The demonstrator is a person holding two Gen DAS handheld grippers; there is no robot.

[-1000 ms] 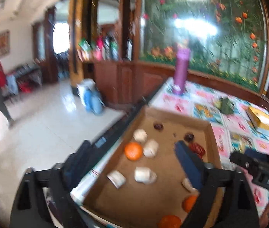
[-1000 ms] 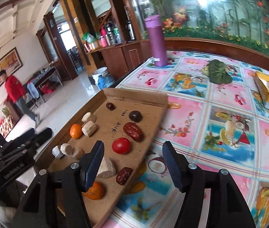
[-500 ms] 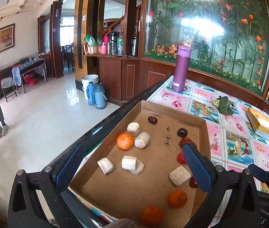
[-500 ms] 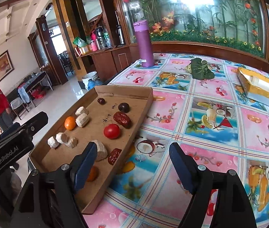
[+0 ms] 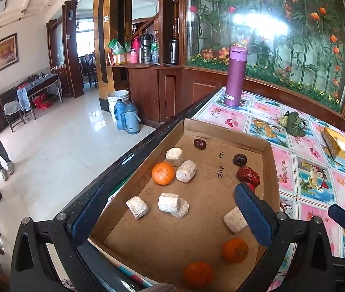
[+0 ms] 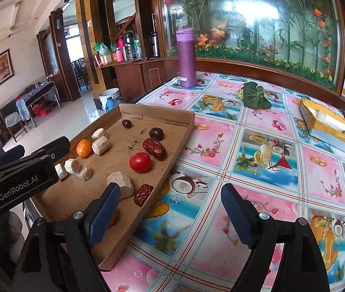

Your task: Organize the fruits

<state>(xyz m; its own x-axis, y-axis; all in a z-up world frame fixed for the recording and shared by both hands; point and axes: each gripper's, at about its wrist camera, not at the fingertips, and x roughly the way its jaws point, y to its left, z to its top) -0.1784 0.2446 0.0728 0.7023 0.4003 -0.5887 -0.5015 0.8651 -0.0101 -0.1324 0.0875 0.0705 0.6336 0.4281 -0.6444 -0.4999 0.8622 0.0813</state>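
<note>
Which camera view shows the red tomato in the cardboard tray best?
The right wrist view: the red tomato lies fully visible in the cardboard tray. The left wrist view shows only a red sliver behind a finger.

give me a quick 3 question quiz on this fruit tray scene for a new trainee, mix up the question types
1. True or false: the red tomato lies inside the cardboard tray.
2. What stands at the far end of the table? A) a purple bottle B) a glass jug C) a metal pot
3. Fill in: counting in the left wrist view, the tray holds ___ oranges.

Key
1. True. It lies beside a wrinkled red date.
2. A. The purple bottle stands upright near the table's far edge.
3. Three: one orange by the left wall and two at the near end.
</note>
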